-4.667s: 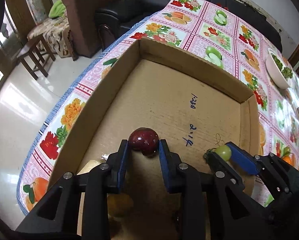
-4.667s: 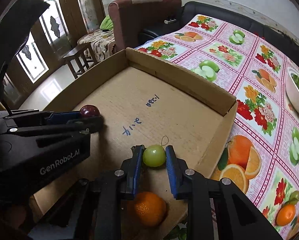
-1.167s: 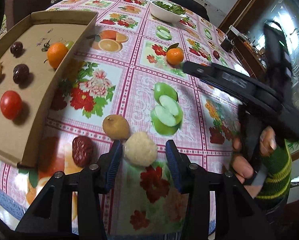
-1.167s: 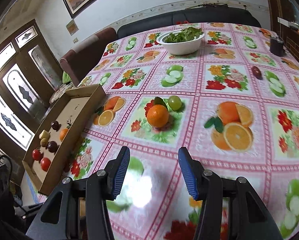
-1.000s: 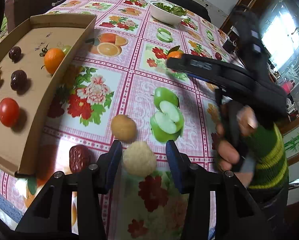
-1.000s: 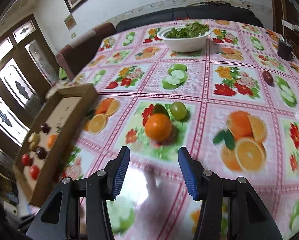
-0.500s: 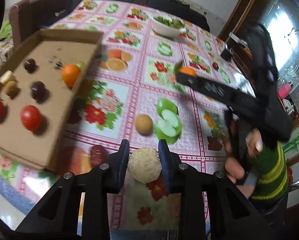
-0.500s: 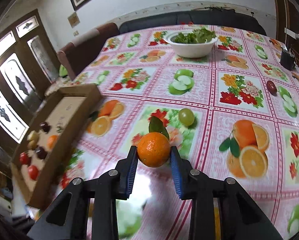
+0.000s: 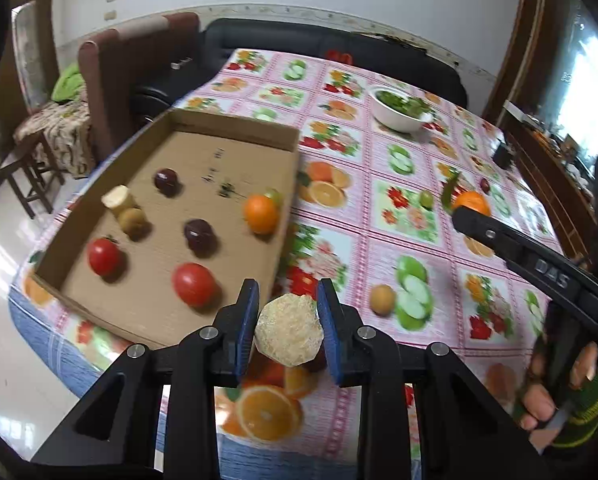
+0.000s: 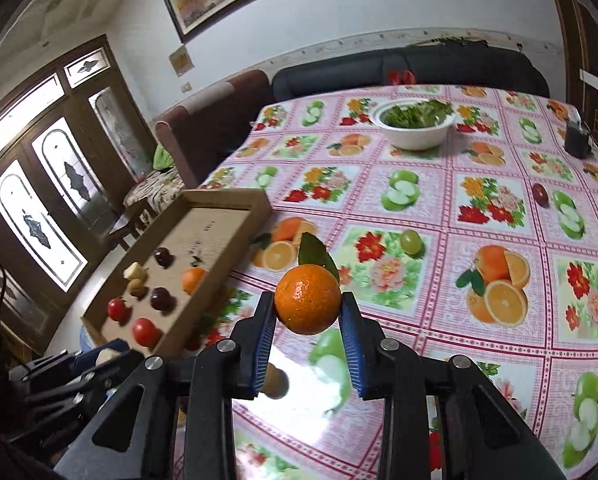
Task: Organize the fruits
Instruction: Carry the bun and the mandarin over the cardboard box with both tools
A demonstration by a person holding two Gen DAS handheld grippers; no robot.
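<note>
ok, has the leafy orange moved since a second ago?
Yes. The leafy orange, then resting beside the green grape, is now clamped in the right gripper, lifted off the tablecloth.

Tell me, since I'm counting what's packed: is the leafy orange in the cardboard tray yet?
Out. The right gripper holds the leafy orange above the tablecloth, beside the cardboard tray.

Tablecloth (image 10: pixel 439 184): pink check, printed with oranges, green apples, red flowers. Cardboard tray (image 9: pixel 235 128): plain brown. Held orange (image 10: pixel 308 298): bright orange, dark green leaf. Held round fruit (image 9: pixel 289 330): pale beige, rough. Gripper pads (image 9: pixel 246 320): blue. Sleeve (image 9: pixel 591 412): green, yellow-striped.
</note>
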